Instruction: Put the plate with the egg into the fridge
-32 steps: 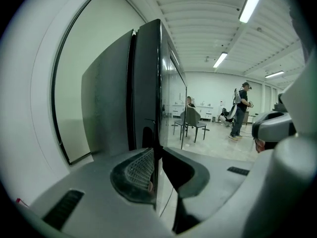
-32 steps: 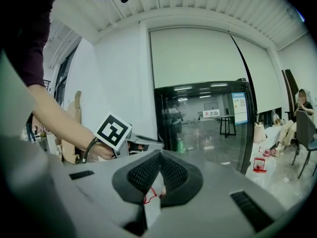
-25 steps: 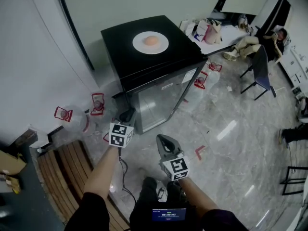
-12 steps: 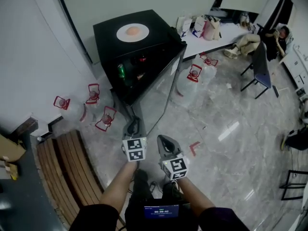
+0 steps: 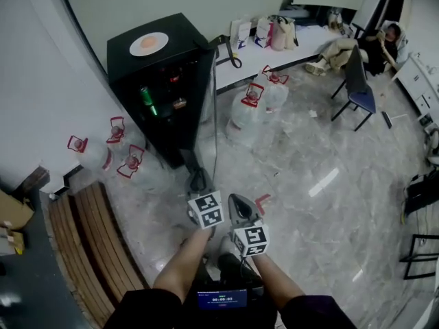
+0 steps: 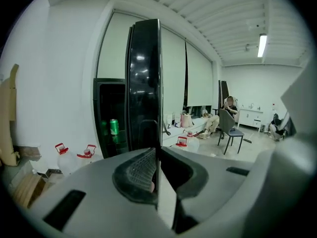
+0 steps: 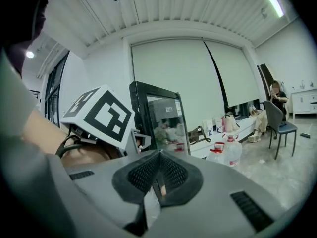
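Note:
A white plate with a brown egg on it rests on top of the black fridge at the upper left of the head view. The fridge's glass door stands swung wide open. My left gripper is at the door's free edge. Its jaws have just been closing, and that edge sits between the pads, held. A green can shows on a shelf inside. My right gripper is just right of the left one, shut, with nothing in it.
Big water jugs with red caps stand on both sides of the fridge. A slatted wooden bench lies at the lower left. A white table with bags, a blue chair and a seated person are at the back right.
The fridge door has gone from shut to wide open, drawn out by my left gripper. Both grippers have moved back from the fridge, and its shelves now show.

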`<action>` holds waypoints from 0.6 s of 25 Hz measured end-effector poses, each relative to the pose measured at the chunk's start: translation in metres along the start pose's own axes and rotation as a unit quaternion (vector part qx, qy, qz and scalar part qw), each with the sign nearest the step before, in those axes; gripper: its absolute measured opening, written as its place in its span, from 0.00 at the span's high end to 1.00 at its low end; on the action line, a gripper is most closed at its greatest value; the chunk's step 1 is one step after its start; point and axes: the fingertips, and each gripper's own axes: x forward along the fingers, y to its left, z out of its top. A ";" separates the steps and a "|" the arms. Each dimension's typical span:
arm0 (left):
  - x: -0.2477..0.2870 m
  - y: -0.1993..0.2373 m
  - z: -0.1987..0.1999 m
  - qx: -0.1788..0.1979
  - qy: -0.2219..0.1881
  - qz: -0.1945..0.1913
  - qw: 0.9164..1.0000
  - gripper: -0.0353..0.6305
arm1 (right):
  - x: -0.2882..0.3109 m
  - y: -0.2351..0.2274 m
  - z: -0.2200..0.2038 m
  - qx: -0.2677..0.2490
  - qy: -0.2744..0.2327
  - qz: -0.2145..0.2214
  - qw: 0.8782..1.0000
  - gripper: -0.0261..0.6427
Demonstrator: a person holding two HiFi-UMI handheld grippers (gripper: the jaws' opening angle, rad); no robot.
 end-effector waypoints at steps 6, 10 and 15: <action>-0.003 -0.069 -0.001 -0.005 -0.004 0.046 0.999 0.89 | -0.054 -0.057 -0.004 0.011 -0.008 -0.056 0.998 0.95; -0.007 -0.104 0.000 -0.003 0.006 -0.007 1.000 0.89 | -0.078 -0.078 -0.020 0.026 -0.001 -0.082 0.996 0.95; -0.043 -0.119 0.017 0.039 -0.028 -0.132 0.990 0.89 | -0.075 -0.067 -0.029 0.041 0.013 -0.069 0.997 0.95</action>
